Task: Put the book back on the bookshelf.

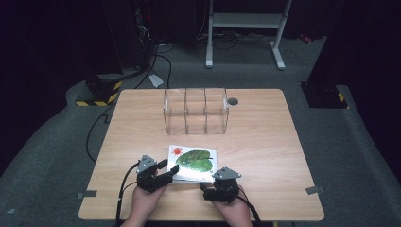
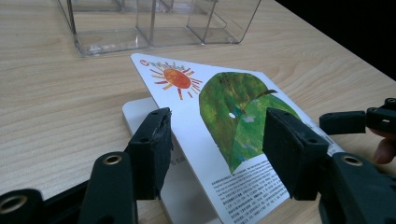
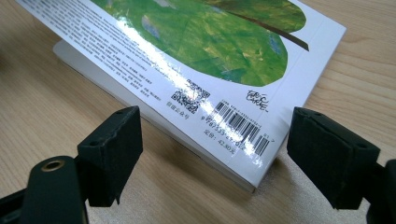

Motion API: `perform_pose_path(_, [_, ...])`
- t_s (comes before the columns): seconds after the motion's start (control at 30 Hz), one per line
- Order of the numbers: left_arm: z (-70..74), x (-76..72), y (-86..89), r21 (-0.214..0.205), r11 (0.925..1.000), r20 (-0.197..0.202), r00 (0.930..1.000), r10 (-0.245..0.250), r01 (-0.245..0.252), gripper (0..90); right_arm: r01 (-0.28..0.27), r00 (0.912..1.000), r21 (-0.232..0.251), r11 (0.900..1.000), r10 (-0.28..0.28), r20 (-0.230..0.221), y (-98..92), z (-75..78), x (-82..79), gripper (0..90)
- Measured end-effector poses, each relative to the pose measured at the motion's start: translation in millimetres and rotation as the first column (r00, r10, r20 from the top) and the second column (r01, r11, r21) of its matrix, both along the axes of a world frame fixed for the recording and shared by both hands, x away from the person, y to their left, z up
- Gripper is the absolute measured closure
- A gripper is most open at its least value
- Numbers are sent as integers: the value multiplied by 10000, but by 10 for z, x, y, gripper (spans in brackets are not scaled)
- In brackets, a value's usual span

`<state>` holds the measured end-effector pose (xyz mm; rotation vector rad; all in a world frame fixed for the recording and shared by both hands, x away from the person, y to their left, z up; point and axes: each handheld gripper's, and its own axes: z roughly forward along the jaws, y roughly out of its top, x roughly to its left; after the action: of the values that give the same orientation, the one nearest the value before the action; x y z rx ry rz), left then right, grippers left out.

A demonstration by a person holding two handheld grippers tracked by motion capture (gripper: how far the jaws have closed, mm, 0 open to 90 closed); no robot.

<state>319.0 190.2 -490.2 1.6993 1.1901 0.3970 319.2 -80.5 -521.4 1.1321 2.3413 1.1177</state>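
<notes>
A picture book [image 1: 194,163] with a green leaf and a red sun on its white cover lies near the table's front edge. In the left gripper view its cover [image 2: 233,107] is lifted at an angle above the white page block. My left gripper [image 2: 217,126] stands open astride the cover's edge, and I cannot tell whether the left pad [image 2: 154,144] touches it. In the high view the left gripper [image 1: 168,169] sits at the book's left side. My right gripper [image 3: 212,135] is open, a jaw on each side of the barcode corner of the book [image 3: 210,51], pads apart from it.
A clear plastic organiser [image 1: 196,111] with three compartments stands mid-table behind the book, also close ahead in the left gripper view [image 2: 154,23]. The wooden table [image 1: 265,142] has a round grommet [image 1: 232,101]. A white frame [image 1: 246,21] stands on the floor beyond.
</notes>
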Motion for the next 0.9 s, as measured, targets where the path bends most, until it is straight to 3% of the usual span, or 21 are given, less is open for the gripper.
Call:
perform_pose_path(0.17, [23,-14,-17,107,9999,162,9999,-19,17,422,203,9998,-304,9993,-202,19,41,-8,-4,184])
perform_pose_path(0.23, [5,-9,-17,160,9999,86,10000,2,-3,422,531,9984,-486,9974,-539,-161,49,-17,19,228])
perform_pose_path(0.33, [-10,-4,-10,224,9997,23,10000,-11,10,421,561,9982,-515,9971,-572,-201,45,-18,32,231])
perform_pose_path(0.77, [-73,37,37,158,9999,-317,9995,-51,56,427,685,9975,-326,9971,-690,-137,19,-17,31,302])
perform_pose_path(0.9, [-112,85,86,155,9999,-505,9987,84,-77,411,731,9968,-107,9973,-734,-309,3,-13,40,347])
